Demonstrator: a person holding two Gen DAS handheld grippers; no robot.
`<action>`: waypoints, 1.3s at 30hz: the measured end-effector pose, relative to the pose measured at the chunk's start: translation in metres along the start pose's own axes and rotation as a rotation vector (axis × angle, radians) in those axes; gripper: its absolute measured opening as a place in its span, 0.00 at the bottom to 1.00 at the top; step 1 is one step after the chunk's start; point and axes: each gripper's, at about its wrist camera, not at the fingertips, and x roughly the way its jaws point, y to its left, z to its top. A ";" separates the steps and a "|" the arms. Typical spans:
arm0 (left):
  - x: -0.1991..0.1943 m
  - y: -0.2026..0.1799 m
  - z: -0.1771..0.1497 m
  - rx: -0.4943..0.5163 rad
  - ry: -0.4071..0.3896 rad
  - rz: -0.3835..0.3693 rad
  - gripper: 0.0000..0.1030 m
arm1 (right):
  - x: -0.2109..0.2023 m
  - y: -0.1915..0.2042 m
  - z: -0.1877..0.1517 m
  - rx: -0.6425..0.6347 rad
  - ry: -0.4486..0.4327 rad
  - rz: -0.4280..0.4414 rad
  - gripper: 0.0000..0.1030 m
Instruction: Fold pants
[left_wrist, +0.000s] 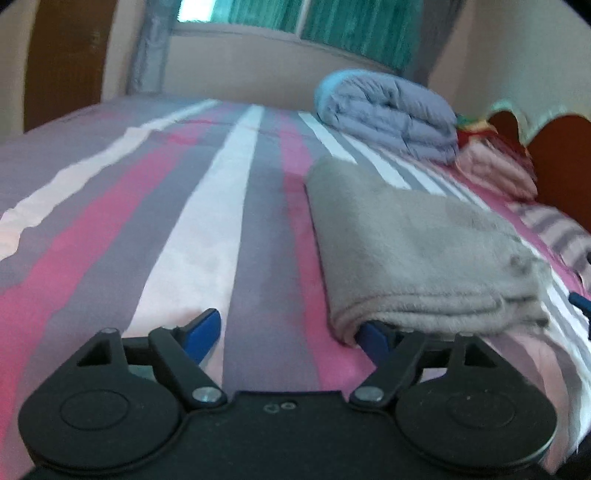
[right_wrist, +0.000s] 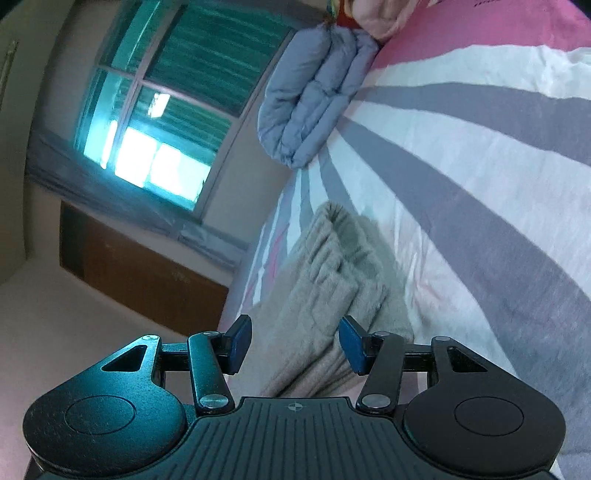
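The folded beige pants (left_wrist: 417, 251) lie on the striped bedspread (left_wrist: 207, 221). The left gripper (left_wrist: 291, 334) is spread wide, 1 pad apparently tucked under the pants' edge. The right gripper (right_wrist: 293, 341) gapes too, its 2 pads straddling the fabric.

In front of me the bed (left_wrist: 236, 206) wears a sheet striped pink, grey and white. On it lie the folded beige pants (left_wrist: 417, 251), a folded lavender quilt (left_wrist: 391, 114) farther back, and folded pink cloth (left_wrist: 495, 166) beside that.

— Where are the pants (left_wrist: 417, 243)?
— On the striped bedspread (left_wrist: 221, 221), folded into a thick, flat stack.
— What colour?
— Beige-grey, fuzzy fleece; the layered fold edges show along the near side.
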 end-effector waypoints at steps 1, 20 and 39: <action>0.002 -0.003 -0.001 0.008 -0.005 0.012 0.73 | -0.003 -0.001 0.001 0.010 -0.028 0.002 0.52; 0.011 -0.003 -0.003 -0.023 -0.030 0.020 0.80 | 0.059 -0.008 0.001 0.004 0.049 -0.055 0.50; 0.015 -0.011 -0.002 0.014 -0.016 0.063 0.82 | 0.050 -0.022 -0.002 0.006 0.075 -0.065 0.19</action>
